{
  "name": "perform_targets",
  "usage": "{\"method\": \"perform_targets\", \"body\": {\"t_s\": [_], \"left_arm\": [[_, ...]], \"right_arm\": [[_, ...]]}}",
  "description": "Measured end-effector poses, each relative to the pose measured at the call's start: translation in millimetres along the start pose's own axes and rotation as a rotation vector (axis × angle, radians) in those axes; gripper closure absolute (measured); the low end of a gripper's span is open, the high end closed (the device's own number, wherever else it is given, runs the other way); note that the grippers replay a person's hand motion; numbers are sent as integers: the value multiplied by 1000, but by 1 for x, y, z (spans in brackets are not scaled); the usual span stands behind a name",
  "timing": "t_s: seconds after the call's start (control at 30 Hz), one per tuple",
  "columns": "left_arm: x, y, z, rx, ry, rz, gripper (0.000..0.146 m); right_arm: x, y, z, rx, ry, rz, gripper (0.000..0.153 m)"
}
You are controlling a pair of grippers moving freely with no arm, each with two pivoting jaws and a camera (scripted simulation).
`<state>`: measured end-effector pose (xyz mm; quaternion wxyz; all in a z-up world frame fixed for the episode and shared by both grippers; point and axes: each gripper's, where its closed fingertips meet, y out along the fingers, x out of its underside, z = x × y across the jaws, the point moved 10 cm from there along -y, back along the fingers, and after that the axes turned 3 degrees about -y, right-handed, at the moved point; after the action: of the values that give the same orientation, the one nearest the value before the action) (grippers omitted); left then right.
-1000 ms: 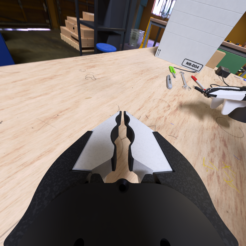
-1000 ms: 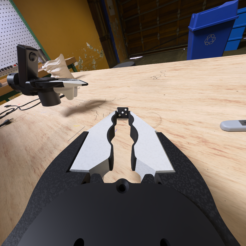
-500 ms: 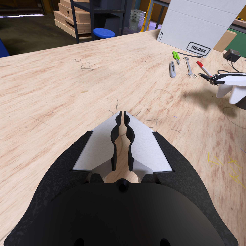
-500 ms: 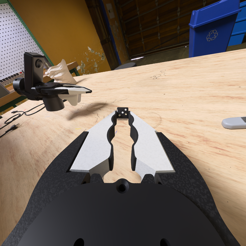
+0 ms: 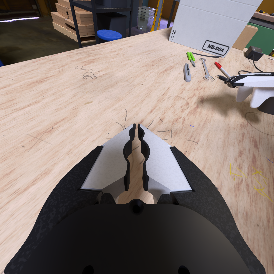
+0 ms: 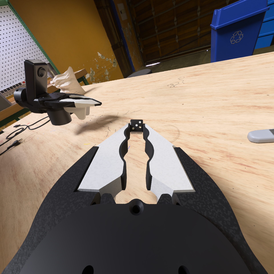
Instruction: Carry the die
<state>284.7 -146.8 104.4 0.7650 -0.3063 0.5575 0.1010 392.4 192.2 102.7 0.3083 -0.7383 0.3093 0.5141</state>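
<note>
A small black die (image 6: pixel 136 125) with white pips sits pinched between the tips of my right gripper (image 6: pixel 136 127), held above the plywood table (image 6: pixel 207 103). The die also shows in the left wrist view (image 5: pixel 230 82) at the tip of the right gripper (image 5: pixel 231 83), far right. My left gripper (image 5: pixel 136 126) is shut and empty, hovering above the table. It shows in the right wrist view (image 6: pixel 97 103) at the left, off the table surface.
At the back right of the left wrist view lie a grey utility knife (image 5: pixel 187 72), green pliers (image 5: pixel 191 58), a wrench (image 5: pixel 206 69), a red marker (image 5: pixel 221 69) and a white box (image 5: pixel 212 25). A black cable (image 6: pixel 22 130) trails left. A blue bin (image 6: pixel 235 31) stands beyond the table.
Both grippers have risen slightly and drifted; the right gripper with the die now appears nearer in the left wrist view. The grip on the die has not changed.
</note>
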Motion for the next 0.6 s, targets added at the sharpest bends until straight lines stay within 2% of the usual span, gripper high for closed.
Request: {"method": "perform_targets", "body": {"t_s": [0.6], "left_arm": [[0, 0, 1, -3, 7, 0, 143]], "right_arm": [[0, 0, 1, -2, 4, -3, 136]]}}
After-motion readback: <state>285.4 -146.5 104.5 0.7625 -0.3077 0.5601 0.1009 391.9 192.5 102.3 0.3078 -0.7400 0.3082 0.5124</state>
